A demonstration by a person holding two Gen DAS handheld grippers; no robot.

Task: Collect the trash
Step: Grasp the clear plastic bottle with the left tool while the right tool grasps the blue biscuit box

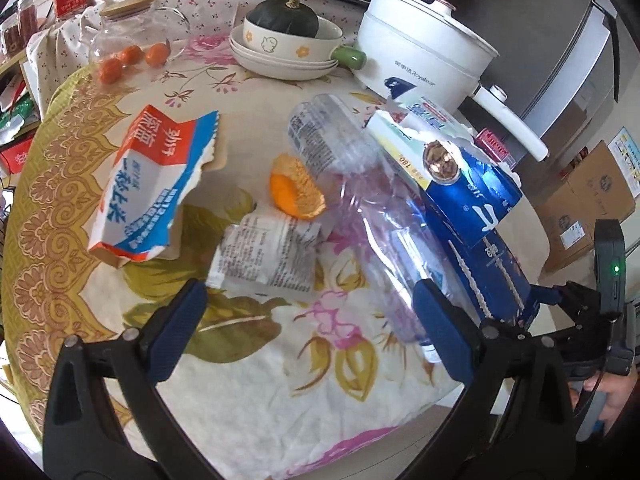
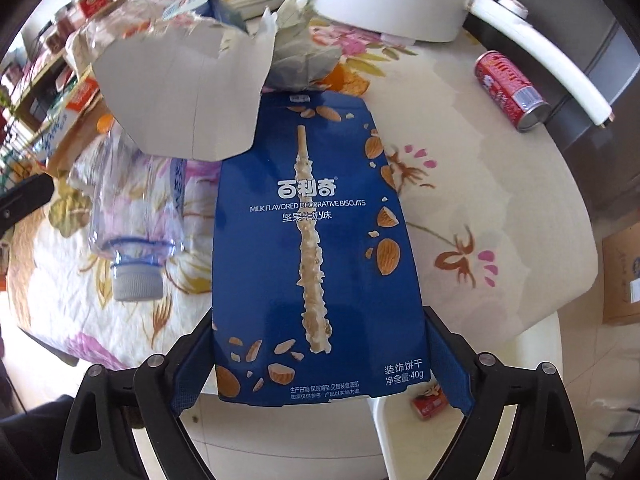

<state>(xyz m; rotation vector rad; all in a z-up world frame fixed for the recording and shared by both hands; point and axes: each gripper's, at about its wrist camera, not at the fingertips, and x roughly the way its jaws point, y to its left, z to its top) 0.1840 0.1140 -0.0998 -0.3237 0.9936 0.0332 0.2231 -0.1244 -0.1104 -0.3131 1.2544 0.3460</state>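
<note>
My right gripper is shut on a blue biscuit box, its fingers pressed on the box's two sides at the near end; the box also shows in the left wrist view. My left gripper is open and empty above the floral tablecloth. A clear plastic bottle lies beside its right finger, cap toward me. A white wrapper, an orange peel and a torn red-and-blue carton lie ahead. A red can lies at the right.
A white electric pot with a long handle stands at the back right. Stacked bowls hold a dark squash. A glass jar and small oranges are at the back left. A torn grey carton lies on the box's far end.
</note>
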